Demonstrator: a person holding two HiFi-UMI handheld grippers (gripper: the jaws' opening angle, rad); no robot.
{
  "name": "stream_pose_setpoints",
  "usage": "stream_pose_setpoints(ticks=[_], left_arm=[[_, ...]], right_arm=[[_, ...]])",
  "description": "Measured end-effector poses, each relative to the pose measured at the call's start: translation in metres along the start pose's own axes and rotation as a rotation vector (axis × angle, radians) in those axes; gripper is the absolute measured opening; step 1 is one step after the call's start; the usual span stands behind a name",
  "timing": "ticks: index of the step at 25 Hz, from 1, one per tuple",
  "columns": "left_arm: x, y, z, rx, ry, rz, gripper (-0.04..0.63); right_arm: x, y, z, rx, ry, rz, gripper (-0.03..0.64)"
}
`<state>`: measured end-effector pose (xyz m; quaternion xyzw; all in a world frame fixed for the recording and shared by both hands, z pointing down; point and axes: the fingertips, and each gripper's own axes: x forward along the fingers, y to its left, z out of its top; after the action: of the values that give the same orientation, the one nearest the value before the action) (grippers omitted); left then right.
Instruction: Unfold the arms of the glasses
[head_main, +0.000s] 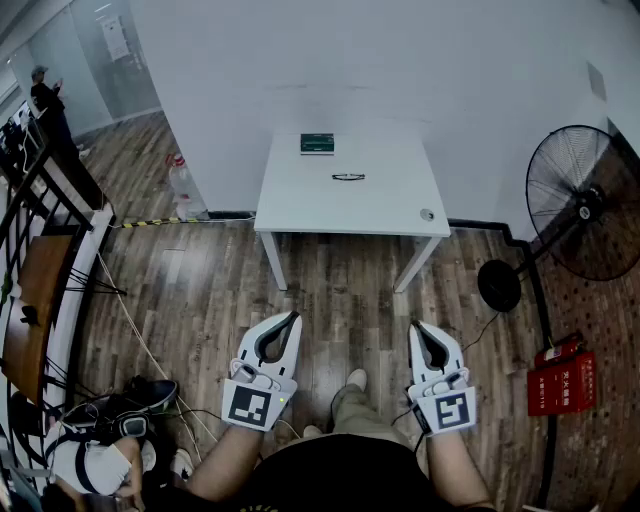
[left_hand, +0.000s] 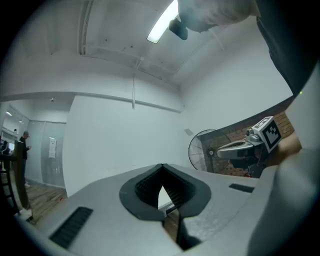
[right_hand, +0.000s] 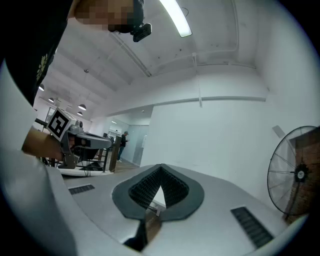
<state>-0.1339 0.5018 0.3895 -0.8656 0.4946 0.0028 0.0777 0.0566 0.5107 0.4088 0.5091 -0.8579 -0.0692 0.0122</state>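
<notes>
A pair of dark-framed glasses (head_main: 348, 177) lies folded near the middle of a white table (head_main: 300, 200) far ahead of me. My left gripper (head_main: 292, 320) and my right gripper (head_main: 417, 327) hang low over the wooden floor, well short of the table, both pointing level toward it. Each has its tips together with nothing between them. In the left gripper view the left gripper (left_hand: 162, 166) shows its tips meeting, and the right gripper (right_hand: 160, 167) shows the same in its own view.
A green box (head_main: 317, 143) rests at the table's far edge and a small round object (head_main: 427, 214) near its right front corner. A black standing fan (head_main: 580, 205) is to the right, a red box (head_main: 562, 381) on the floor beside it. Railings and cables crowd the left.
</notes>
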Motion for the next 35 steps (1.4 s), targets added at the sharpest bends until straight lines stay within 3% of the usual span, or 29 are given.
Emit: stream_pose_setpoints(ticks=[10, 20, 31, 35], left_arm=[[0.077, 0.025, -0.01, -0.02, 0.003, 0.031, 0.006], [0.13, 0.034, -0.049, -0.066, 0.048, 0.036, 0.006], [0.19, 0.042, -0.051, 0.005, 0.056, 0.065, 0.006], [0.217, 0.038, -0.048, -0.067, 0.052, 0.027, 0.006]], right_arm=[[0.061, -0.053, -0.016, 0.029, 0.005, 0.021, 0.0], [0.097, -0.088, -0.04, 0.023, 0.013, 0.038, 0.0], [0.136, -0.128, -0.045, 0.014, 0.026, 0.043, 0.0], [0.148, -0.15, -0.039, -0.016, 0.012, 0.053, 0.0]])
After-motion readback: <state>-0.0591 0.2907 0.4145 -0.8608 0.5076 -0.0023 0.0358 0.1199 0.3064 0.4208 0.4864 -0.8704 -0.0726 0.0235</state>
